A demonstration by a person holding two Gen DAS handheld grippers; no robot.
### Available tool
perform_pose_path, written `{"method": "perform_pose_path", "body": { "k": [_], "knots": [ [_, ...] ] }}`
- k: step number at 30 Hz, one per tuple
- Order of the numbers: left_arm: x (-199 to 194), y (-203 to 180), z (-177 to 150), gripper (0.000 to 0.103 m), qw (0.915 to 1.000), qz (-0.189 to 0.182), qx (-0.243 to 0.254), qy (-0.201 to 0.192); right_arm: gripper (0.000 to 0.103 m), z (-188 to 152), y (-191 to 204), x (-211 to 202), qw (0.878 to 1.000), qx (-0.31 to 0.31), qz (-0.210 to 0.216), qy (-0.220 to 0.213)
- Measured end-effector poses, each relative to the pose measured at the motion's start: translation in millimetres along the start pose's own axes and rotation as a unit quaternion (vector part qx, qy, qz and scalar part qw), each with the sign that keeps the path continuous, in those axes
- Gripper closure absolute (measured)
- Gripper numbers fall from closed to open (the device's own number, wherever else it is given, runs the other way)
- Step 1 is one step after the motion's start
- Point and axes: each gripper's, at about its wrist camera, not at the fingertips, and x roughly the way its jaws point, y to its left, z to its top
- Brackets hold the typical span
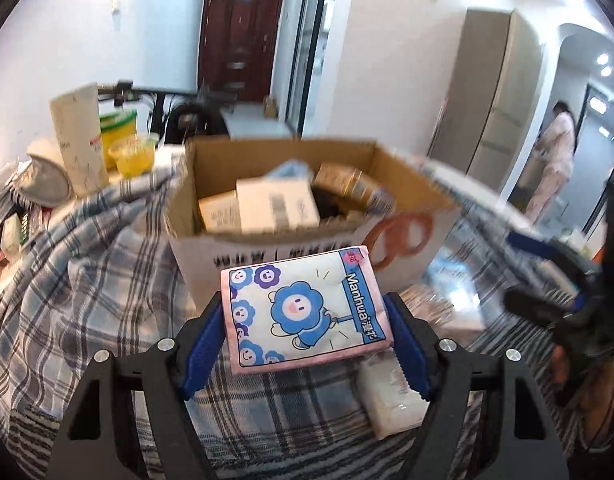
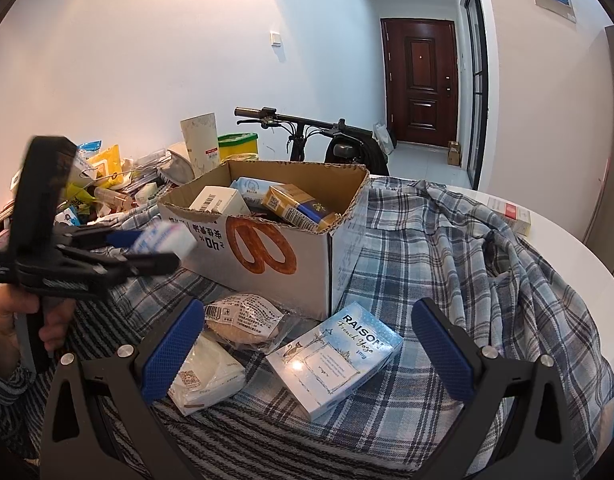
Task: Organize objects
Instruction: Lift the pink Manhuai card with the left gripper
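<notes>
My left gripper (image 1: 307,312) is shut on a tissue pack (image 1: 305,306) printed with blue cartoon flowers, held above the plaid cloth just in front of the open cardboard box (image 1: 403,200). It also shows in the right wrist view (image 2: 163,246) with the pack (image 2: 167,238) beside the box (image 2: 291,256). The box holds several small cartons. My right gripper (image 2: 307,344) is open and empty over a light blue Raison box (image 2: 335,364) lying on the cloth. A bagged bun (image 2: 243,320) and a white packet (image 2: 207,376) lie by its left finger (image 2: 171,352).
A plaid shirt (image 2: 447,248) drapes over the white round table (image 2: 567,248). A heap of packets and containers (image 2: 107,184) fills the back left. A small red-and-white box (image 2: 511,214) lies at the far right. A scooter (image 2: 307,136) stands behind the table.
</notes>
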Motion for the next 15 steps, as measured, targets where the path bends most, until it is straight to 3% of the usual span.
{"method": "perform_pose_path", "body": {
  "k": [5,7,10,12,15],
  "knots": [
    [-27.9,11.3,9.0,0.025,0.997,-0.019,-0.023,-0.071,0.0,0.1,0.2,0.6,1.0,-0.001,0.0,0.001],
    [-41.8,15.0,10.1,0.025,0.9931,0.006,-0.029,-0.113,0.0,0.5,0.5,1.5,1.0,-0.001,0.0,0.003],
    [-70.9,12.1,8.3,0.025,0.9762,0.066,-0.025,-0.205,0.0,0.6,1.2,2.3,1.0,-0.002,-0.001,0.004],
    [-84.3,13.0,6.4,0.025,0.9666,0.071,-0.026,-0.245,0.0,0.5,2.6,2.4,1.0,-0.006,0.0,0.005],
    [-87.2,12.0,6.0,0.025,0.9616,0.088,-0.025,-0.259,0.0,-0.1,7.8,3.5,1.0,-0.019,0.005,0.007]
  ]
}}
